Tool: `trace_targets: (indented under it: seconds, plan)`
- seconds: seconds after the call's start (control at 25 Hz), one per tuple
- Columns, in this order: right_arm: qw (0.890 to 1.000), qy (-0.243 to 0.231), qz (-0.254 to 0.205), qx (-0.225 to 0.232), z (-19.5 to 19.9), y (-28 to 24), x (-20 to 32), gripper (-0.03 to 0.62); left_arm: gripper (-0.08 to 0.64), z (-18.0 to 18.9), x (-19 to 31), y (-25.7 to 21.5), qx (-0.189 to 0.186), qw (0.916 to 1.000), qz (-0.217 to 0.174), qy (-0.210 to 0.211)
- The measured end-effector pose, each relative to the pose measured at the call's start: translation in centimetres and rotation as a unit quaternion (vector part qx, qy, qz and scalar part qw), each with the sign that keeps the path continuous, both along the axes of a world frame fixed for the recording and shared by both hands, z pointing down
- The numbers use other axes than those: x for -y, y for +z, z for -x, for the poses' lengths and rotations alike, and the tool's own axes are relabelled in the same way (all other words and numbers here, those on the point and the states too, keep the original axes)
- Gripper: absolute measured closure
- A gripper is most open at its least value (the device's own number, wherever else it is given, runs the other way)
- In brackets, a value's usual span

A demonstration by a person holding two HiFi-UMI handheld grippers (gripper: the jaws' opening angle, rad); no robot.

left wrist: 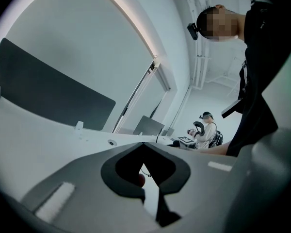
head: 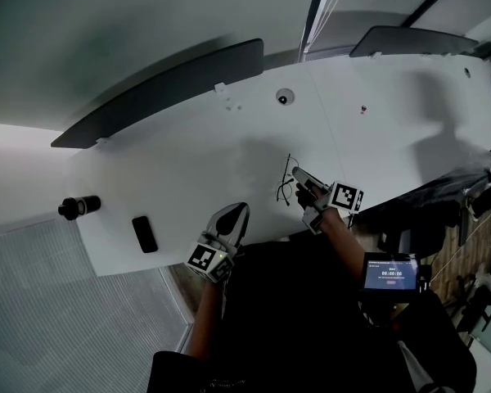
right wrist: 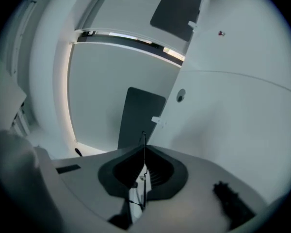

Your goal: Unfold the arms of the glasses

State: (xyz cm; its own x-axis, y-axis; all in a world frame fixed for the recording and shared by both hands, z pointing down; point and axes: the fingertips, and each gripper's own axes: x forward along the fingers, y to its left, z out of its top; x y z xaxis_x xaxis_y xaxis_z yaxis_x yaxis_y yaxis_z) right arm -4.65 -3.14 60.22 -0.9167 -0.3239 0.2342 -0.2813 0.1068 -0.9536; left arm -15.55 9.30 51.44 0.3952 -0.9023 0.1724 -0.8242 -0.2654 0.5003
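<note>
Thin black wire-framed glasses (right wrist: 144, 169) are pinched between the clenched right gripper's (head: 297, 172) tips; the closed left gripper (head: 237, 211) is held well apart.

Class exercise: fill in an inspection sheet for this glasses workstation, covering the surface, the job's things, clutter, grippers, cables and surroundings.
Surface: white table.
Job's things: thin wire glasses, held at the right gripper's tips; whether the arms are folded cannot be told.
Clutter: black cylinder and flat black block, both near the table's left end.
Grippers: right gripper shut on the glasses' wire; left gripper shut, empty, by the table's near edge.
Cables: nothing seen on the table.
Surroundings: dark divider panel along the far edge; small lit screen at the right; seated person farther off.
</note>
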Motion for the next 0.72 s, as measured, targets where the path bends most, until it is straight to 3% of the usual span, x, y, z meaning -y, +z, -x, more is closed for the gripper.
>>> trace_targets:
  seconds: [0.16, 0.36, 0.52, 0.64, 0.72]
  plan:
    - [0.996, 0.052, 0.052, 0.046, -1.2, -2.0, 1.2, 0.575, 0.557, -1.1, 0.2, 0.7, 0.009, 0.9999, -0.007, 0.013]
    - [0.995, 0.053, 0.048, 0.071, -1.0, -3.7, 1.2, 0.575, 0.557, -2.2, 1.1, 0.6, 0.049, 0.9982, -0.018, 0.031]
    - [0.991, 0.076, 0.073, 0.081, -1.6, -4.3, 1.3, 0.575, 0.555, -3.9, 1.7, -0.5, 0.134, 0.9895, -0.034, 0.043]
    - [0.989, 0.085, 0.083, 0.082, -1.5, -4.4, 1.2, 0.575, 0.555, -5.1, 2.3, -1.3, 0.217, 0.9733, -0.060, 0.043]
    - [0.991, 0.078, 0.073, 0.080, -1.3, -4.5, 1.1, 0.575, 0.551, -5.9, 3.1, -1.6, 0.243, 0.9669, -0.064, 0.045]
